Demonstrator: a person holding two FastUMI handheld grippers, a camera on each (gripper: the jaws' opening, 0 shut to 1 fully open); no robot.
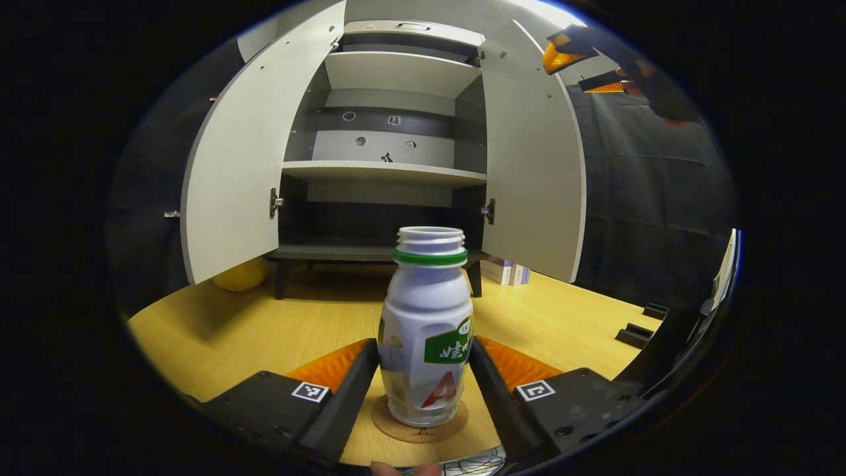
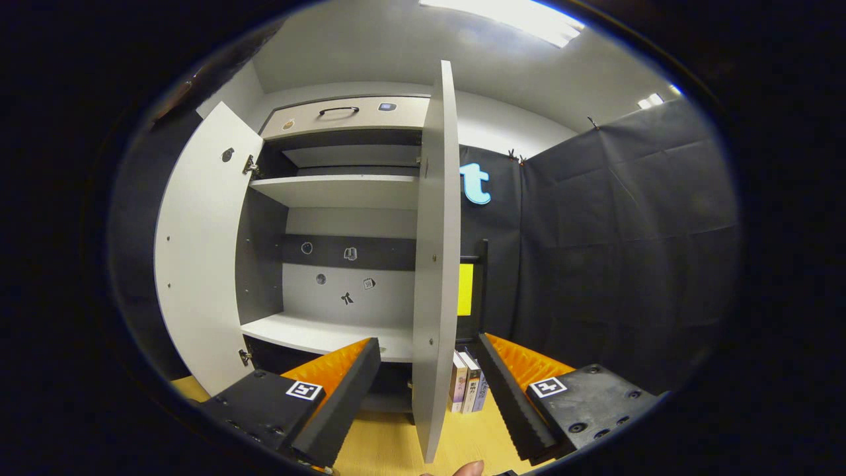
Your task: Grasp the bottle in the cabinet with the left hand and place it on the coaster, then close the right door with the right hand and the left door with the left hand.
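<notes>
A white bottle [image 1: 426, 330] with a green neck ring and no cap stands upright on a round brown coaster [image 1: 456, 423] on the wooden table. My left gripper [image 1: 425, 345] is shut on the bottle, one finger against each side. Behind it is the grey cabinet [image 1: 390, 172], with its left door [image 1: 238, 172] and right door [image 1: 535, 178] swung wide. My right gripper [image 1: 581, 69] is up by the right door's top outer corner, held by a hand. In the right gripper view my right gripper [image 2: 428, 342] is open, with the right door's [image 2: 433, 231] edge standing between its fingers, untouched. The left door [image 2: 198, 264] stands open.
A yellow rounded object [image 1: 241, 274] lies under the cabinet's left side. Small boxes [image 1: 505, 271] stand beside the cabinet's right leg, also visible as boxes [image 2: 466, 383] behind the door. Dark blocks [image 1: 638, 334] sit on the table [image 1: 264, 330] at the right. The cabinet shelves are bare.
</notes>
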